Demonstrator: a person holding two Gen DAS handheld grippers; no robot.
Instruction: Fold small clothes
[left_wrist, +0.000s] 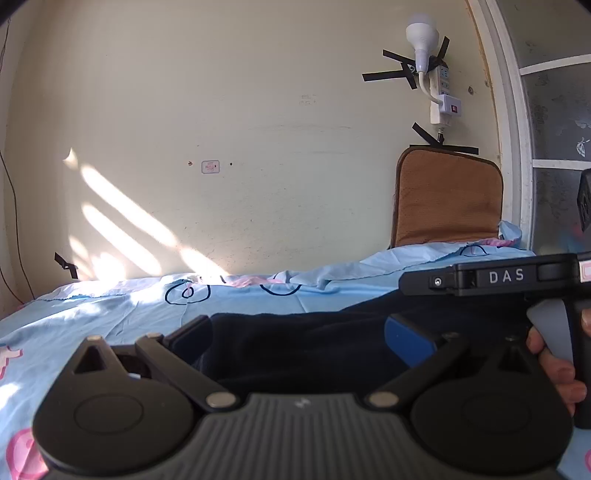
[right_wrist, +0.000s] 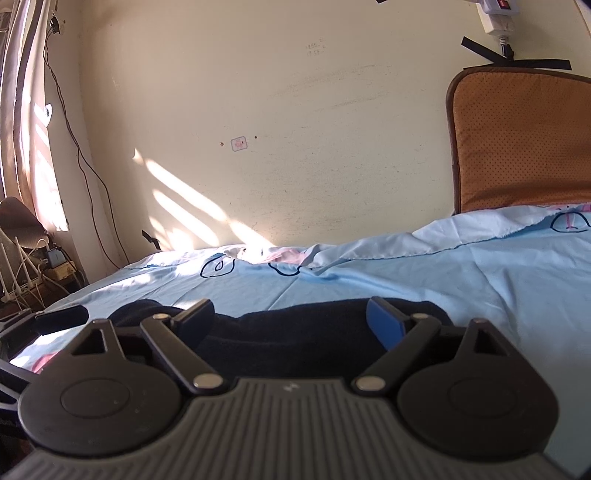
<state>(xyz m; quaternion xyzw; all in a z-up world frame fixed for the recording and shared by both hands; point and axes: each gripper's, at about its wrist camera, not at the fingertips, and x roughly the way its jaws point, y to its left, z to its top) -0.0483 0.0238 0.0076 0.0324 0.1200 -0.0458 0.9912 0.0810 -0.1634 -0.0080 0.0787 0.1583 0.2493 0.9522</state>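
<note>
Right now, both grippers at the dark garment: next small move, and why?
Probably close both on its near edge. The left gripper and right gripper stand open, the dark navy garment lying between their fingers on the blue sheet, nothing pinched yet.

The dark garment (right_wrist: 295, 332) runs out of sight behind the right gripper (right_wrist: 295, 319) body, and the brown cushion (right_wrist: 524, 144) is cut by the picture's right edge.

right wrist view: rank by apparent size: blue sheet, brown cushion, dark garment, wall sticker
1. blue sheet
2. dark garment, partly hidden by the gripper, so unsure against the next
3. brown cushion, cut off by the frame
4. wall sticker
</note>
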